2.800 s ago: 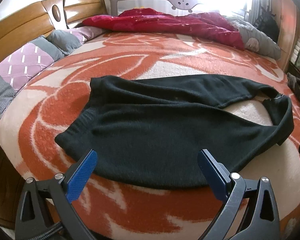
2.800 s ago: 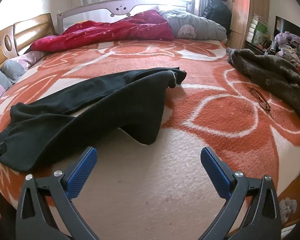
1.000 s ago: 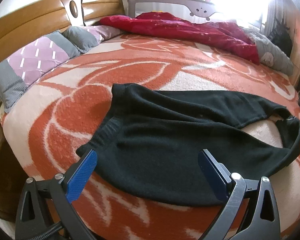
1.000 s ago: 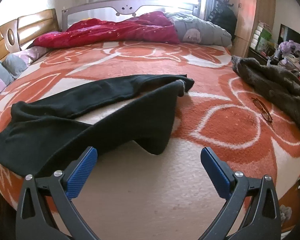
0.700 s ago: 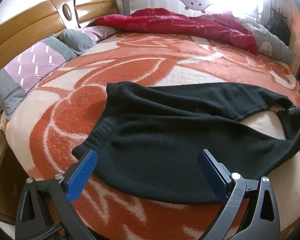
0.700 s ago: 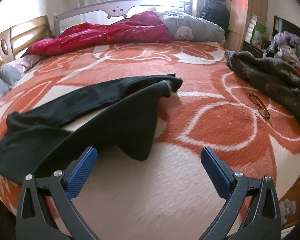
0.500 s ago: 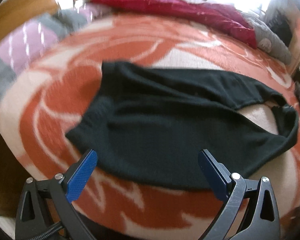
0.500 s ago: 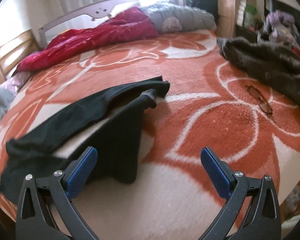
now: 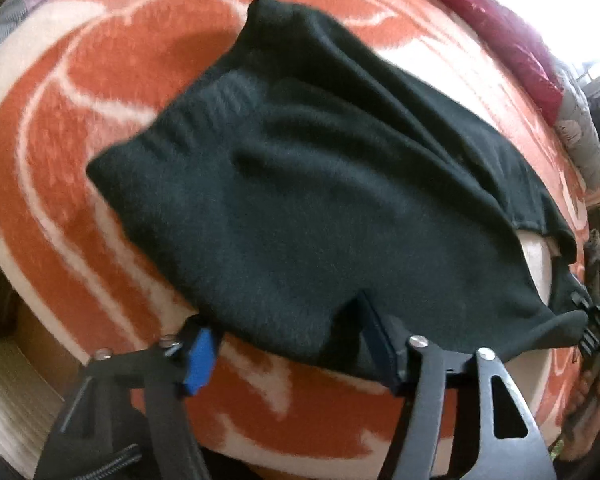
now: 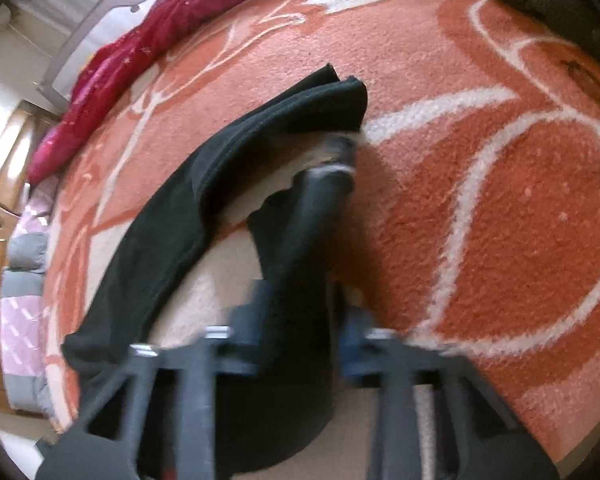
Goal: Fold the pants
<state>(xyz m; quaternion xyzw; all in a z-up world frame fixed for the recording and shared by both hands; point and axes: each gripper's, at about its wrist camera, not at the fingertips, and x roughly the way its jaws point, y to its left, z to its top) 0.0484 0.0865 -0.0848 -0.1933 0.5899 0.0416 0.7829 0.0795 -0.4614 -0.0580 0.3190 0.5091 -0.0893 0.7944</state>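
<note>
Both tools (image 9: 284, 354) (image 10: 300, 336) closing on pants (image 9: 319, 200).

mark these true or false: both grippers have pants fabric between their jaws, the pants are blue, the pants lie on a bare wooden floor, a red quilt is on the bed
1. Both grippers have fabric between their jaws: true. The left gripper and right gripper have just been closing on the pants.
2. The pants are blue: false, they are black.
3. They lie on a wooden floor: false, on an orange and cream blanket.
4. A red quilt is on the bed: true.
</note>
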